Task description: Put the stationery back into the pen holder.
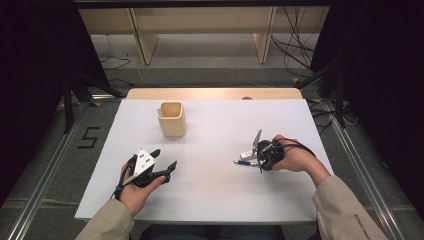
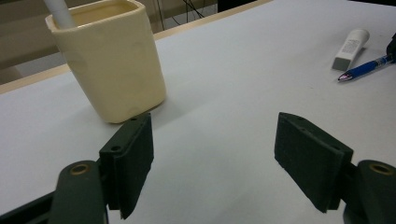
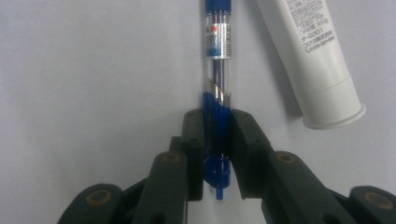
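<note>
Writing: white tube [image 3: 310, 60] has grey printed text along its body, Japanese-looking chars plus sth like "G301", too small to read fully. Blue pen [image 3: 217, 70] has a label band on its clear barrel w/ red + dark print, not legible. Floor left of the desk has a black tape mark shaped like "5" [image 1: 88, 137]. Sleeve on the right forearm [image 1: 350, 210] carries small dark lettering, unreadable.

Right gripper [image 3: 217, 154]: jaws nearly closed, pinching the blue pen at its clip end; pen lies flat on the desk, barrel pointing away from the jaws. White tube lies just beside the pen, cap end nearer the gripper, not touching the jaws. In the high view the right gripper [image 1: 257, 159] is at the desk's right-centre, pen tip sticking out to the left.

Left gripper [image 2: 215, 158]: jaws spread wide, nothing between them, above bare desk. High view puts it [image 1: 162, 162] front-left, grey plate on top.

Cream cup [image 1: 172, 119] stands upright toward the back left-centre of the desk, well apart from both grippers; left gripper view shows a white rod-like item [image 2: 58, 11] sticking out of it.

Desk [image 1: 215, 195]: white matte top, light wood edge at the back. Room: grey floor, metal rails both sides, wooden shelving [image 1: 200, 30] behind, black cables [image 1: 295, 45] back right, dark surrounds.
</note>
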Tool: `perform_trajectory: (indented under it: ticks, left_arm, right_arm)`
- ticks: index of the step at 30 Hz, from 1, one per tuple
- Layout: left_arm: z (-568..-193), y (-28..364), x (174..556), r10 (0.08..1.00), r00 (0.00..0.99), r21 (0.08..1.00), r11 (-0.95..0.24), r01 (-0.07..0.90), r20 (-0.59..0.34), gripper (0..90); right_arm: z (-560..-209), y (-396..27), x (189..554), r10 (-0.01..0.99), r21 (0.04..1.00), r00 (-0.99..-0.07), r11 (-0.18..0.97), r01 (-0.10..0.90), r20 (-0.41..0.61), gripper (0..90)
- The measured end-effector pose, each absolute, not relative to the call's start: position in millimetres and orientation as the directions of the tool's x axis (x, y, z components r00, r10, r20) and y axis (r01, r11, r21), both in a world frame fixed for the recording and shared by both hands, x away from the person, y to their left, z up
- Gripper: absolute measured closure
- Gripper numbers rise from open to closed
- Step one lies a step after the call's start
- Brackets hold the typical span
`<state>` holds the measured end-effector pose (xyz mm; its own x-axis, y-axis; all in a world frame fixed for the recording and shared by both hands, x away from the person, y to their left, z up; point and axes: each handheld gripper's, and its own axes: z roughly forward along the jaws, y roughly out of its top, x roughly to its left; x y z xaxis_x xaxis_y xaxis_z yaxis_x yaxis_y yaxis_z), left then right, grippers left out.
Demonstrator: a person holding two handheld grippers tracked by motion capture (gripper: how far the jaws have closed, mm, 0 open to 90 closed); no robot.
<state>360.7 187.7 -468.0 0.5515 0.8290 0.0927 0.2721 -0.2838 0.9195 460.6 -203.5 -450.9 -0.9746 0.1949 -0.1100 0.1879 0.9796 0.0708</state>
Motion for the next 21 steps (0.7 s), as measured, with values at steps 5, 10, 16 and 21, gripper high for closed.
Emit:
perform_trajectory:
  ticks: [5,10,16,21]
  left_arm:
    - [-468,188,361,0.829,0.552,0.92,-0.282,0.272,0.091,28.2]
    - [-468,188,361,0.829,0.552,0.92,-0.282,0.272,0.091,28.2]
    - [-468,188,361,0.829,0.552,0.92,-0.281,0.273,0.089,28.5]
    - [-468,188,361,0.83,0.55,0.921,-0.277,0.275,0.086,28.3]
  right_arm:
    - [-449,-205,459,0.2,0.099,-0.972,0.977,0.188,-0.124,76.5]
    - [-445,-206,456,0.207,0.13,-0.972,0.973,0.192,-0.116,76.5]
    - [-438,-207,452,0.22,0.199,-0.967,0.961,0.192,-0.131,76.6]
    - [-433,-205,447,0.244,0.256,-0.958,0.946,0.2,-0.153,76.5]
